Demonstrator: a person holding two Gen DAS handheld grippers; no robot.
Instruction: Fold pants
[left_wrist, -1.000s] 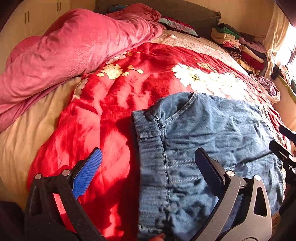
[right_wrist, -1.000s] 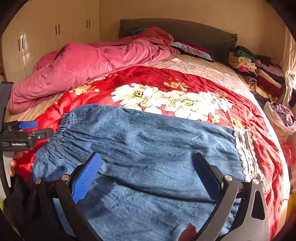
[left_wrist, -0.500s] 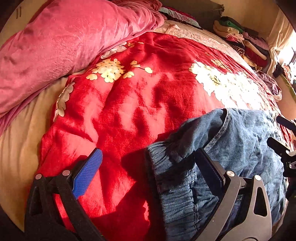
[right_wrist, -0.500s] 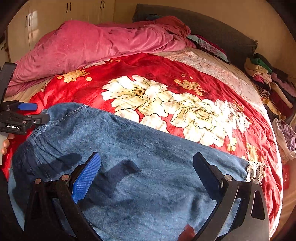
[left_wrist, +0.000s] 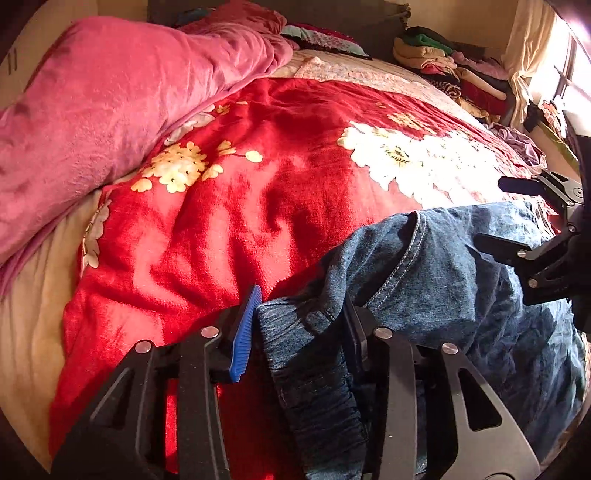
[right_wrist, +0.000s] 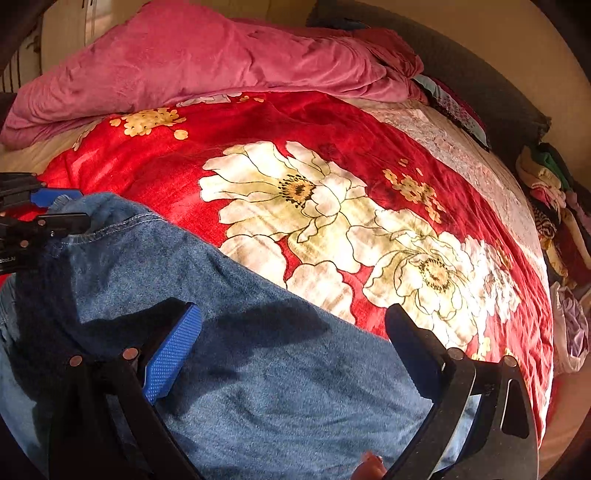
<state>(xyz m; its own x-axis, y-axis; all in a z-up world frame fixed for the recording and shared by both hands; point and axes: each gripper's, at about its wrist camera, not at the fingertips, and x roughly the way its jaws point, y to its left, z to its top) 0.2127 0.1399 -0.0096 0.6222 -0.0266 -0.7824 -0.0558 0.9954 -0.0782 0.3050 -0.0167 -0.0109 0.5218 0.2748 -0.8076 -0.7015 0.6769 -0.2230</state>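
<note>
Blue denim pants (left_wrist: 436, 280) lie on a red floral blanket (left_wrist: 229, 221). My left gripper (left_wrist: 299, 325) is closing on their gathered elastic waistband (left_wrist: 295, 332). The blue pad (left_wrist: 243, 332) touches the band's left edge and the black finger presses its right side, so the denim bunches between them. My right gripper (right_wrist: 295, 332) hovers open over the flat denim (right_wrist: 258, 369), with both fingers wide apart. It also shows in the left wrist view, where the right gripper (left_wrist: 509, 218) stands over the pants' far part. In the right wrist view the left gripper (right_wrist: 55, 210) sits on a denim bump.
A pink duvet (left_wrist: 110, 110) is heaped along the bed's far left. Folded clothes (left_wrist: 443, 62) are stacked at the back right by the dark headboard (right_wrist: 480, 85). A fingertip (right_wrist: 369, 465) shows at the bottom edge.
The left jaws have narrowed from wide open onto the waistband. Both grippers have come lower and closer to the bed, and the right one has rolled.
</note>
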